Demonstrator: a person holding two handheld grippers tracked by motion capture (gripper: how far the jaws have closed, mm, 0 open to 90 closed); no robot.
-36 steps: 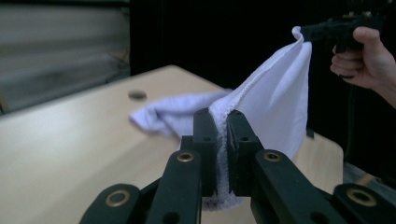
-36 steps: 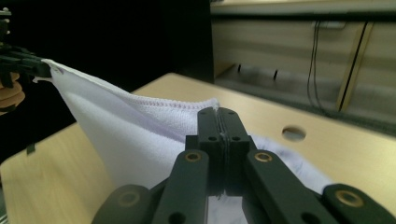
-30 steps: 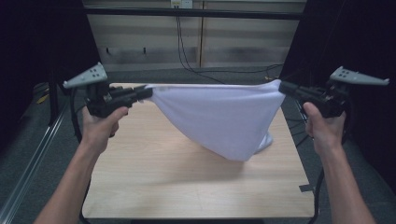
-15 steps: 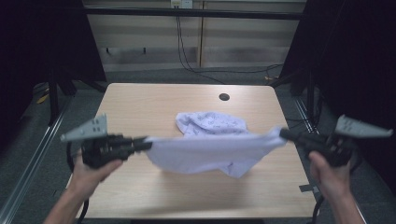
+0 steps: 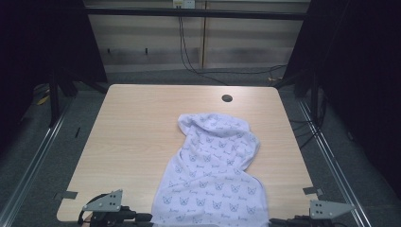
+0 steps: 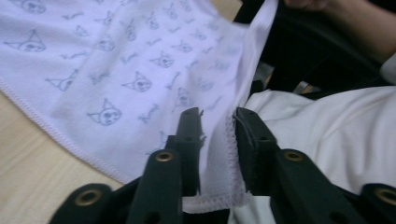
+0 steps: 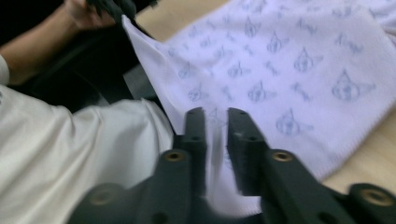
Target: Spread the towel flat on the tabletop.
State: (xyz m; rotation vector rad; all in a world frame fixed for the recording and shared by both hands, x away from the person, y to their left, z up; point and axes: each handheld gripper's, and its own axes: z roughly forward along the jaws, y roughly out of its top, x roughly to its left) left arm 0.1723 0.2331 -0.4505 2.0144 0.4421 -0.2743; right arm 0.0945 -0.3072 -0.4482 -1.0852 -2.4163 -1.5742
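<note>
We keep our left tool and right tool each clamped on a near corner of the towel. That holds its near edge taut. The rest lies on the counter, bunched at the far end.

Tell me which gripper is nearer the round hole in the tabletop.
Right, slightly. The hole sits right of the table's centre, far side. The right gripper and left gripper each hold a near corner of the towel.
</note>
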